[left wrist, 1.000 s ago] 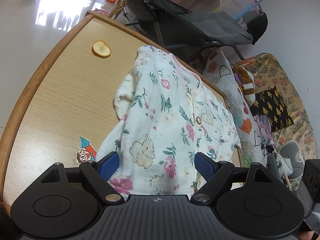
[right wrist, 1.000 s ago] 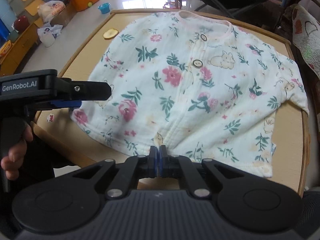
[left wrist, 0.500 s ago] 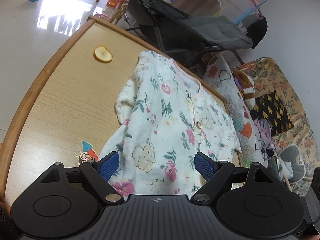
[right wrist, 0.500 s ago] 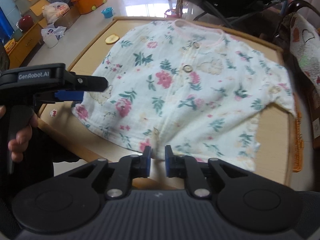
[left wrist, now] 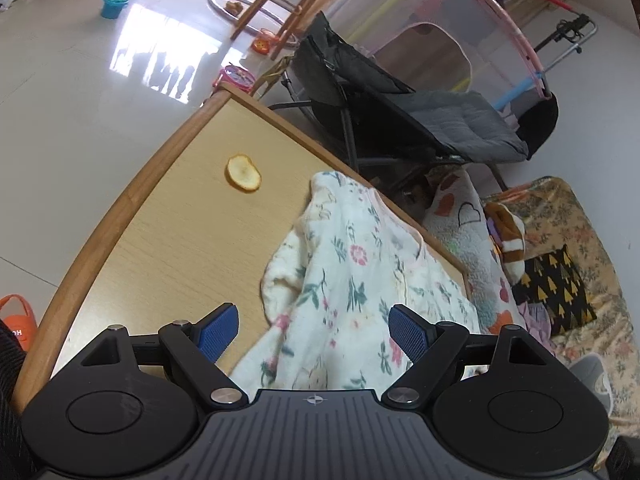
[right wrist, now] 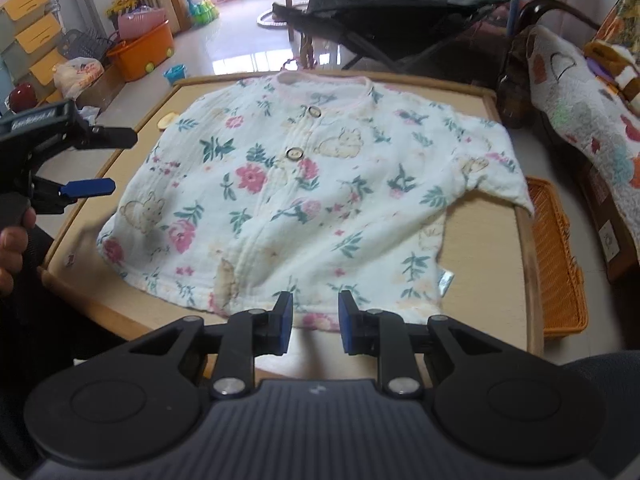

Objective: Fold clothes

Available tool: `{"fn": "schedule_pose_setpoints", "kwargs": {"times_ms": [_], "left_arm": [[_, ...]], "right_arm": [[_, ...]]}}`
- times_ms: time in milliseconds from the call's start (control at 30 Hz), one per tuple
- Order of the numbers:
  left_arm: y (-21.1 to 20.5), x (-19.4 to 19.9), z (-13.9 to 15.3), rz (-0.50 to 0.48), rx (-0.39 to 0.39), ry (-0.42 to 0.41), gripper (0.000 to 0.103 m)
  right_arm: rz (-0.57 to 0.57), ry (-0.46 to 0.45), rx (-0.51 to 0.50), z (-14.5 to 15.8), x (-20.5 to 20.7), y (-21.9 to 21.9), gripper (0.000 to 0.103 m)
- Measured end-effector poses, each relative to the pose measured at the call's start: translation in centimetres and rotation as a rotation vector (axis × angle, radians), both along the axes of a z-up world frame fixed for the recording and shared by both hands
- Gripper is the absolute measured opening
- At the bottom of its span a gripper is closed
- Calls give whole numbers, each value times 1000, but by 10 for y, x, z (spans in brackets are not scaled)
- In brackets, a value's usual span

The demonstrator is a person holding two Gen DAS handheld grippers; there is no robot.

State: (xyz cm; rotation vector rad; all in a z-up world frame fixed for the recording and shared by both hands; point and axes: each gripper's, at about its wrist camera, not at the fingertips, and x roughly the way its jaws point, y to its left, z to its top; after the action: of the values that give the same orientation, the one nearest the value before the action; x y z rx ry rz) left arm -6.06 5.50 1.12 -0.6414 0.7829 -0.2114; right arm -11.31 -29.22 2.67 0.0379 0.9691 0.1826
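A white baby shirt (right wrist: 304, 200) with flowers, rabbits and two buttons lies spread flat, front up, on the wooden table (right wrist: 480, 248). My right gripper (right wrist: 315, 304) hovers at the near hem. Its jaws are opening, the hem edge shows in the gap between them, and the pads do not press on it. My left gripper (left wrist: 314, 320) stands wide open above the shirt (left wrist: 352, 280) near its left sleeve and holds nothing. In the right wrist view the left gripper (right wrist: 116, 162) hangs over the table's left edge, held by a hand (right wrist: 12, 240).
A yellow slice (left wrist: 244, 172) lies on bare table beyond the shirt's left side. An orange wicker basket (right wrist: 556, 256) sits against the table's right edge. A dark stroller (left wrist: 420, 100) stands behind the table, and a quilt-covered sofa (right wrist: 580, 100) is to the right.
The right gripper's jaws went from shut on the hem to parted, and it drew back toward the table's near edge. The left gripper rose, so the shirt sits lower in its view.
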Motion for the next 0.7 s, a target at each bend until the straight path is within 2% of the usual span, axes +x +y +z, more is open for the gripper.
{"fn": "schedule_pose_setpoints", "kwargs": {"times_ms": [167,233,333,433,633,700], "left_arm": [[0,29,7,46,71,31,81],[3,41,5,85,76,68,81],[9,49,2,130,45,113,81],[16,49,1,161,2,150,72],[20,42,-4,187,-57,196,69],[19,42,-5,183,-74,220,61]], "right_arm": [[-38,-10,38,-3,1,-10,24],[-63,-4,50,-6,2,-15,24],[-95,21,77,-11,4,-22,24],[-121,37,107,-14,4,-28,24],[-167,58,176,-20,5,-39,24],[-176,60,193,-20,5,-41,24]]}}
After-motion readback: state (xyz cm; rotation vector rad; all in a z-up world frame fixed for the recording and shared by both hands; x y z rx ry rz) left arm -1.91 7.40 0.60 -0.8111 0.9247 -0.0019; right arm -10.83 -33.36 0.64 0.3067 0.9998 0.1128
